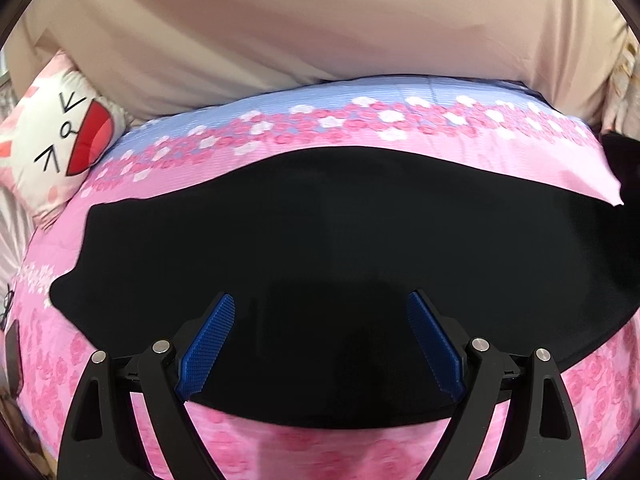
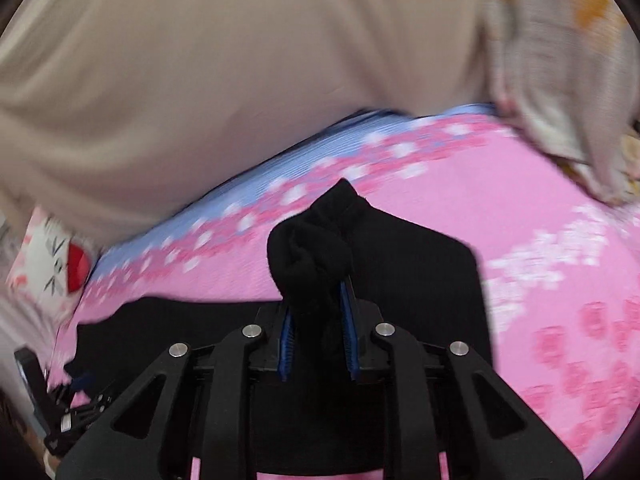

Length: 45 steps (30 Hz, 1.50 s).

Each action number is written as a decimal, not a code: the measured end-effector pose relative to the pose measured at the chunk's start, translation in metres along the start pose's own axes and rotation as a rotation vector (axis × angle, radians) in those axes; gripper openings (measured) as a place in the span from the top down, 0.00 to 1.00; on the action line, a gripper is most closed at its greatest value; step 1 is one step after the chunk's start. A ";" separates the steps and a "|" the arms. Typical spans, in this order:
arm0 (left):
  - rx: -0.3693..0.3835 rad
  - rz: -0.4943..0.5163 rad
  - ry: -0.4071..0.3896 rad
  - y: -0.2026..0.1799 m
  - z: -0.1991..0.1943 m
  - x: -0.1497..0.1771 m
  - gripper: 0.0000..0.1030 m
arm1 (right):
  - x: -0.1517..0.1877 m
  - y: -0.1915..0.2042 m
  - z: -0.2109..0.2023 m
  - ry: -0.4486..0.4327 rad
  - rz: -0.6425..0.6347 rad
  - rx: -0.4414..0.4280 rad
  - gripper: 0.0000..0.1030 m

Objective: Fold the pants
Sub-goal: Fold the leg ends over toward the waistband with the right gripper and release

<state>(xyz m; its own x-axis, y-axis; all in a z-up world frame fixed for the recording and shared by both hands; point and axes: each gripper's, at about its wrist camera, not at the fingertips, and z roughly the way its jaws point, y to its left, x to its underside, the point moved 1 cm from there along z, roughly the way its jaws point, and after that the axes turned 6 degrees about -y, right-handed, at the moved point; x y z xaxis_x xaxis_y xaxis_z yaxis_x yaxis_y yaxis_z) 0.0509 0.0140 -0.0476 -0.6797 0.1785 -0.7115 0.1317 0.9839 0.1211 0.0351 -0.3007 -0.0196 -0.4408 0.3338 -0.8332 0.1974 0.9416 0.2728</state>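
Black pants [image 1: 320, 240] lie spread flat across a pink flowered bedspread [image 1: 360, 128]. My left gripper [image 1: 320, 300] is open, its blue pads [image 1: 208, 340] wide apart just above the near edge of the pants, holding nothing. In the right wrist view my right gripper [image 2: 316, 292] is shut on a bunched end of the black pants [image 2: 308, 248], lifted above the bedspread [image 2: 520, 240]. The rest of the pants trails down and left under it. The left gripper's body [image 2: 60, 408] shows at the lower left of that view.
A beige sheet or cover [image 1: 320, 32] rises behind the bed. A white cartoon-face pillow [image 1: 60, 136] lies at the left. A pale patterned cloth [image 2: 560, 80] hangs at the right edge of the bed.
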 end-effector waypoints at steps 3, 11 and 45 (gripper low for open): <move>-0.017 -0.027 -0.004 0.023 -0.002 0.003 0.17 | 0.018 0.052 0.027 0.061 -0.074 -0.078 0.81; -0.087 -0.031 0.023 0.067 0.007 0.016 0.17 | 0.062 0.154 0.066 0.172 -0.229 -0.190 0.81; -0.120 -0.145 0.075 0.116 0.015 0.035 0.17 | 0.080 0.229 0.091 0.187 -0.317 -0.229 0.77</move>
<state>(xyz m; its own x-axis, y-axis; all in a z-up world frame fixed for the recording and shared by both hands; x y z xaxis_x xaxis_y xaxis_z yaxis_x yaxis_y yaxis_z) 0.0537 0.1343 -0.0686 -0.7373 0.0306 -0.6748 -0.0559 0.9928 0.1061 0.1245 -0.0625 -0.0673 -0.6035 0.0093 -0.7973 -0.1631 0.9774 0.1348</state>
